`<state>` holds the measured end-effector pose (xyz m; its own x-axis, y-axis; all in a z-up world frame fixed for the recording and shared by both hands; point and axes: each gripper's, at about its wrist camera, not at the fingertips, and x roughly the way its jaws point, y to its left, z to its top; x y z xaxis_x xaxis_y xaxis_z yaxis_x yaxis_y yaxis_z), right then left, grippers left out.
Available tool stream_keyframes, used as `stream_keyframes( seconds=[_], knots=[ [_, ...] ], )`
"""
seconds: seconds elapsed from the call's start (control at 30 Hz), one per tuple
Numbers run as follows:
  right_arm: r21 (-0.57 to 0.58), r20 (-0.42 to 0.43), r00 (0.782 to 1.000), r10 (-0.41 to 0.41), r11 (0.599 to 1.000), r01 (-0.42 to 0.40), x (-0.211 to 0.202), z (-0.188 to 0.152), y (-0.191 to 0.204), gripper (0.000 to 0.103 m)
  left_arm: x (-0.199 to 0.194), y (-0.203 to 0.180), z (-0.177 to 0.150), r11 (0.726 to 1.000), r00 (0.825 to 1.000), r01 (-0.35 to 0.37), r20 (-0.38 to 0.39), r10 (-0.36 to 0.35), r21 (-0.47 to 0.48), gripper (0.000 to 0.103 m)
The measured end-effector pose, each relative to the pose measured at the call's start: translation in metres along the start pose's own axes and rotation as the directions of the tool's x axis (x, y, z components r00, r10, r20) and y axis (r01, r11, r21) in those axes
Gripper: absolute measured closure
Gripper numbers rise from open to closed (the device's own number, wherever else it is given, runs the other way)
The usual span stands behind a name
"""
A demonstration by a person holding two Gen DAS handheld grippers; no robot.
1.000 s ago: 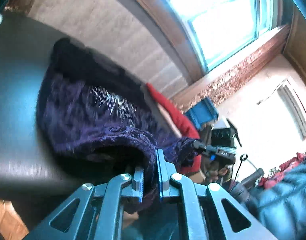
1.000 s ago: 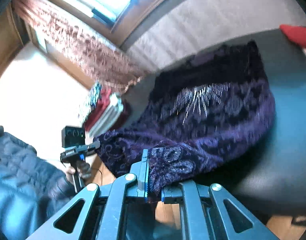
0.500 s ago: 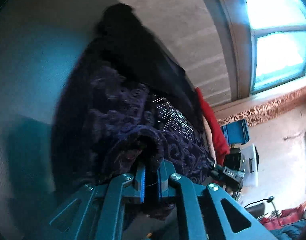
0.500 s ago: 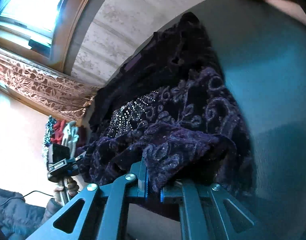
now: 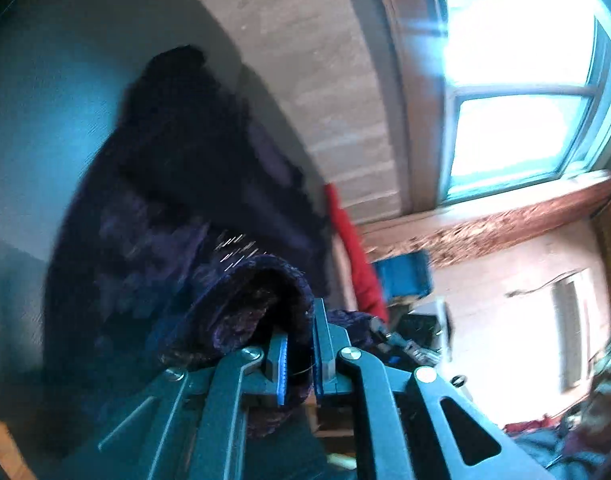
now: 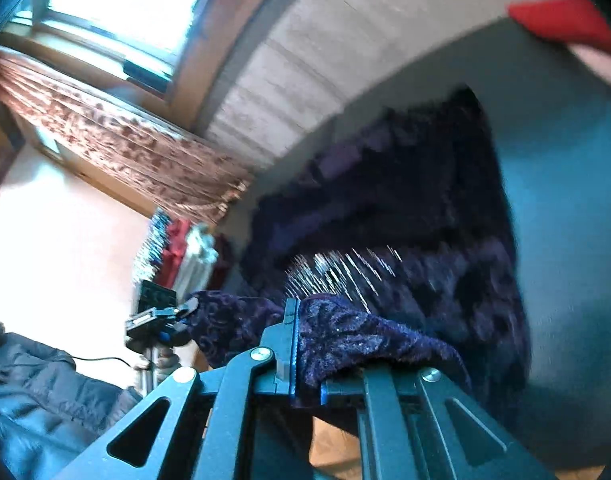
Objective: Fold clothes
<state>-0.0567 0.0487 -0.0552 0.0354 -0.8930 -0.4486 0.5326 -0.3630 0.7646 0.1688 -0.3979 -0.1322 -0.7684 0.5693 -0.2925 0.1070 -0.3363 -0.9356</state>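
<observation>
A dark purple velvet garment with a silver beaded burst lies on a dark table; it also shows in the right wrist view. My left gripper is shut on one rolled edge of it, held just above the table. My right gripper is shut on the other near edge, which drapes over its right finger. The left gripper also shows in the right wrist view, holding the cloth's far corner. Both frames are blurred by motion.
A red cloth lies at the table's far side, also in the right wrist view. A pale wall and a window stand behind. A stack of folded clothes sits off to the left. A person's blue jacket is near.
Both grippers, still holding the garment's near edge, have pulled back and lifted a little after reaching over it. The views have tilted and more of the room shows.
</observation>
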Motion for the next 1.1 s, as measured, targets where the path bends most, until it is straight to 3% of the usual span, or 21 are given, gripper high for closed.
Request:
stream_keyframes(
  seconds=[0.13,0.2,0.27,0.37,0.43,0.53,0.57,0.7,0.83,0.9,1.03,1.1],
  knots=[
    [0.035,0.072,0.997,0.009,0.999,-0.011,0.004,0.027,-0.006,0.096,0.014,0.003,0.037,0.992,0.995,0.084,0.058,-0.079,-0.09,0.096],
    [0.098,0.115,0.993,-0.01,0.995,-0.001,0.013,0.045,-0.02,0.091,0.015,0.012,0.055,0.988,0.993,0.076,0.104,-0.063,-0.132,0.089],
    [0.174,0.134,0.991,-0.03,0.985,0.006,0.022,0.059,-0.042,0.089,0.019,0.029,0.073,0.98,0.986,0.07,0.161,-0.04,-0.185,0.077],
    [0.282,0.118,0.99,-0.077,0.959,0.04,0.037,0.067,-0.074,0.043,0.025,0.055,0.084,0.963,0.986,0.012,0.166,0.033,-0.268,0.076],
    [0.312,0.11,0.991,-0.078,0.949,0.04,0.038,0.063,-0.088,0.043,0.028,0.068,0.089,0.95,0.984,-0.023,0.159,0.076,-0.31,0.076],
    [0.303,0.12,0.992,-0.045,0.953,0.006,0.032,0.057,-0.086,0.042,0.02,0.059,0.082,0.966,0.99,0.01,0.137,0.027,-0.26,0.076],
    [0.291,0.122,0.992,-0.021,0.957,-0.016,0.028,0.055,-0.083,0.037,0.019,0.052,0.079,0.974,0.992,0.007,0.121,0.021,-0.225,0.075],
    [0.233,0.101,0.994,0.048,0.97,-0.071,0.018,0.048,-0.066,0.024,0.029,0.019,0.063,0.994,0.995,-0.091,0.042,0.093,-0.064,0.066],
    [0.139,0.043,0.997,0.058,0.988,-0.063,0.025,0.05,-0.042,0.02,0.053,0.003,0.058,0.986,0.987,-0.158,-0.03,0.159,0.046,0.06],
    [0.098,0.001,1.0,0.025,0.995,-0.025,0.038,0.055,-0.033,0.018,0.066,-0.005,0.059,0.98,0.981,-0.18,-0.061,0.186,0.086,0.06],
    [0.071,-0.125,0.991,-0.038,0.996,0.047,0.069,0.07,-0.032,0.018,0.06,-0.004,0.075,0.986,0.987,-0.157,-0.018,0.158,0.053,0.063],
    [0.1,-0.067,0.997,-0.029,0.994,0.036,0.075,0.084,-0.038,0.017,0.055,-0.001,0.084,0.99,0.99,-0.138,0.015,0.138,0.026,0.064]
  ],
)
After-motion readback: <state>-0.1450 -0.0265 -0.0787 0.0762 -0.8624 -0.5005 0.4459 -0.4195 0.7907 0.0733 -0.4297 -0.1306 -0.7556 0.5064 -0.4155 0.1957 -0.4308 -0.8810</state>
